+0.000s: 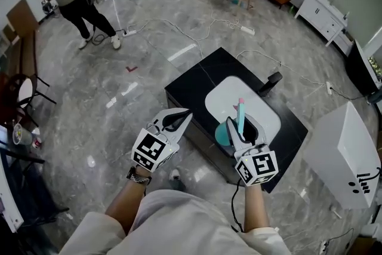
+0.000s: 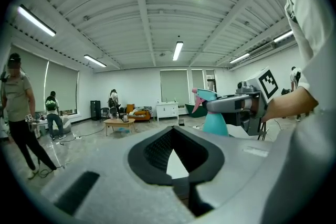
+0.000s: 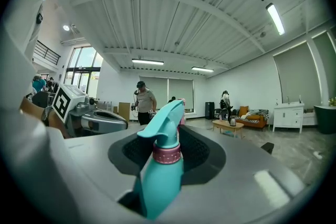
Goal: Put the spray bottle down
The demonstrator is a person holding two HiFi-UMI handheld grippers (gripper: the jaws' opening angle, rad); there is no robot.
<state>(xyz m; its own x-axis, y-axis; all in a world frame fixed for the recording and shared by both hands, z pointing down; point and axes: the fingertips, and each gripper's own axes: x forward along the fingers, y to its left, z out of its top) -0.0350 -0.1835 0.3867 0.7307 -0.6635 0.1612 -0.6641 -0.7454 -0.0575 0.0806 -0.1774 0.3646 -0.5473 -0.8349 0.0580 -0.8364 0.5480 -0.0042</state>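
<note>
The left claw [image 1: 186, 114] has its tips pressed together around an empty hollow, and its own view [image 2: 172, 129] shows nothing gripped there. From it, the spray bottle [image 1: 237, 122] is at 3 o'clock in the head view, just beside it but apart. It sits in the right claw [image 1: 242, 126], whose jaws pinch it from both sides. The bottle stands upright, with a teal body and teal spray head and a pink part at the nozzle.

In the left gripper view the bottle [image 2: 215, 123] shows side-on at 2 o'clock. Its pink trigger hangs under the nozzle, which points toward 9 o'clock, and the right claw [image 2: 220, 105] grips just below the head. Only the right gripper view shows the pink ribbed collar round the neck of the bottle [image 3: 165, 165], which fills the dark pads of the right claw [image 3: 174, 131], with the left claw [image 3: 92, 119] at 9 o'clock. Only the head view shows the black table [image 1: 194, 83] and white oval top [image 1: 224, 95] beneath the bottle
</note>
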